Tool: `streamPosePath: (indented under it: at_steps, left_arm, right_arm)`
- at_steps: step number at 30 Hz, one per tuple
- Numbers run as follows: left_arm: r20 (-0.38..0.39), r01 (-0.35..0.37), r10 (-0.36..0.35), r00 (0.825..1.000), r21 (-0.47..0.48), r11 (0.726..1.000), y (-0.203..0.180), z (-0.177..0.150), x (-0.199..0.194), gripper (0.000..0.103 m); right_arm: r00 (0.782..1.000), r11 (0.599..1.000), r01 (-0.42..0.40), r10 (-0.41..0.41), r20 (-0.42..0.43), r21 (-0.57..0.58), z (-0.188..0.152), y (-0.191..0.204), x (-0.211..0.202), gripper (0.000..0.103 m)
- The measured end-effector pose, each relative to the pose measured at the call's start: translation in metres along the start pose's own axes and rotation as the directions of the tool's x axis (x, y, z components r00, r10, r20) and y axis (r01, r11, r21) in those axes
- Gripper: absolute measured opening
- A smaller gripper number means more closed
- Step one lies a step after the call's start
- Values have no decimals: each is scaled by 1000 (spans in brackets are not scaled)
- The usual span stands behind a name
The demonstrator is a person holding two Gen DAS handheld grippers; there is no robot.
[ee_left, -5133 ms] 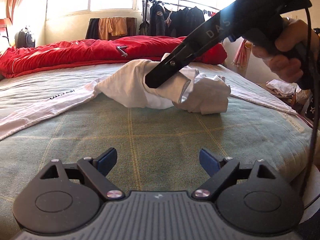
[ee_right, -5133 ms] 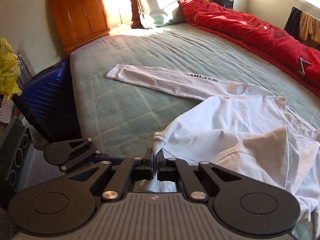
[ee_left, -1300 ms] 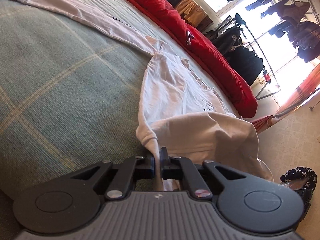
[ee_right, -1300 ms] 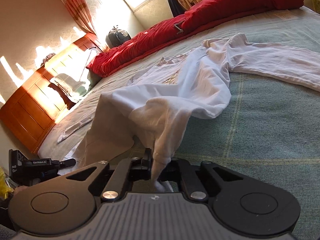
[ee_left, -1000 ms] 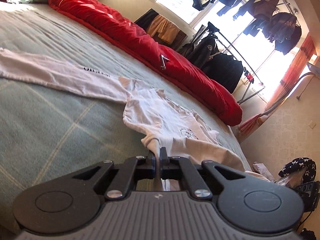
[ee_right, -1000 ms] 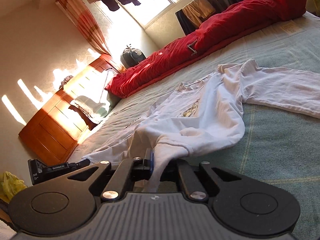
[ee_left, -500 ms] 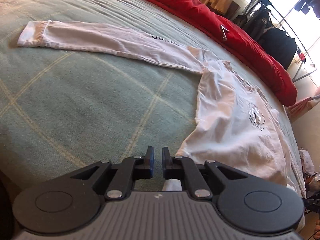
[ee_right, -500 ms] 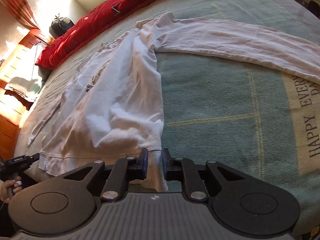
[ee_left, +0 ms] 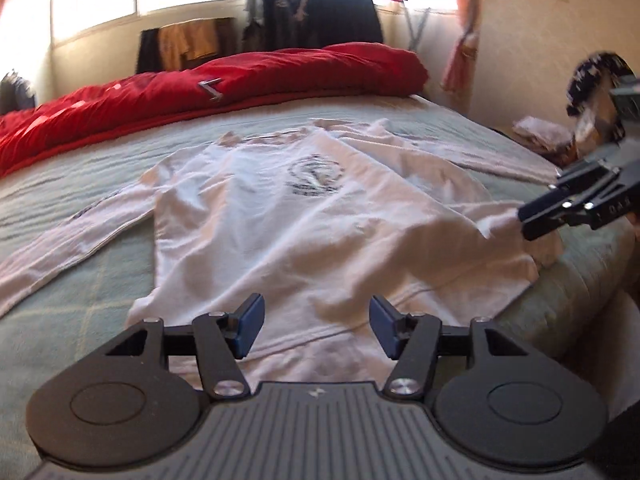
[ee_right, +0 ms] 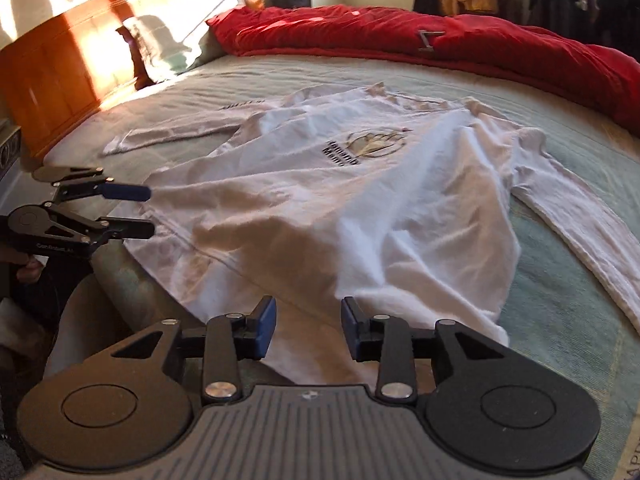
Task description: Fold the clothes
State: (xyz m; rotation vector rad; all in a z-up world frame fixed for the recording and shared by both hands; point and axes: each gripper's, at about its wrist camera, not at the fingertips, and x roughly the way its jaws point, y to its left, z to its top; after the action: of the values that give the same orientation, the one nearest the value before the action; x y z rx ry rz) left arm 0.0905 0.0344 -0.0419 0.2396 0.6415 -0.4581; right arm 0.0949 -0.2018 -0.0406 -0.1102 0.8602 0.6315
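Both hems have just dropped free: a second ago each tong was pinched tight on the white long-sleeved shirt, and now that shirt lies spread front-up on the green checked bed cover, its hem along the near edge of the bed, collar towards the red duvet bunched along the far edge. Left gripper is over the hem near the shirt's left corner, its jaws opening, blue pads wide apart and pressing on nothing, cloth only lying below them. Right gripper is over the other hem corner, jaws opening too, a narrower gap, nothing pinched. From the left camera the right tool's black fingers sit by the shirt's rumpled right corner, letters on its side that look like "DAS", blurred. On the shirt's chest there is a round emblem with dark lettering beneath it, too smeared to read. One sleeve runs out towards the wooden headboard with a dark printed line, unreadable. The other sleeve trails towards the foot of the bed.
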Motion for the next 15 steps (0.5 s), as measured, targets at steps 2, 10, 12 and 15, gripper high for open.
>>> streamPosePath:
  at_steps: [2, 10, 12, 15]
  left_arm:
    - [3, 38, -39, 999, 142, 989, -30, -2, 8, 60]
    - [53, -70, 49, 997, 511, 857, -80, -19, 34, 62]
    - [58, -61, 39, 998, 461, 885, -72, -6, 33, 62]
    - [78, -50, 23, 997, 373, 927, -56, 14, 30, 62]
  right_arm:
    - [999, 998, -19, 16, -44, -58, -2, 17, 16, 40]
    - [998, 997, -52, 50, -32, -55, -2, 24, 15, 43]
    - [999, 997, -47, 46, -22, -59, -3, 23, 9, 43]
    - [997, 993, -74, 73, -8, -95, -6, 29, 2, 43]
